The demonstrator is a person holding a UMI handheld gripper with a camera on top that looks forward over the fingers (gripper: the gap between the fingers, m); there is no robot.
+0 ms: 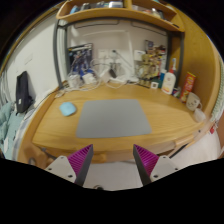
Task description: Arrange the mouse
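Two pink-padded fingers (82, 158) of the gripper (113, 160) stand well apart at the bottom of the frame, with nothing between them. Ahead of them, in the middle of the frame, a grey mouse mat (113, 118) lies on the wooden surface (48, 132). No mouse can be made out anywhere; if it is here, it is probably among the clutter at the back of the surface or hidden from this angle. A small light-blue object (68, 109) sits just beside the mat's left edge, left of centre, too small to identify. Bottles and boxes (165, 78) crowd the upper right, under a shelf (120, 12).

The step in hand looks like locating the mouse. It would pay to sweep the gripper slowly across the surface with the fingers kept wide, check the blue object first, then approach low and square so both pads meet the mouse's sides evenly before carrying it to the mat.
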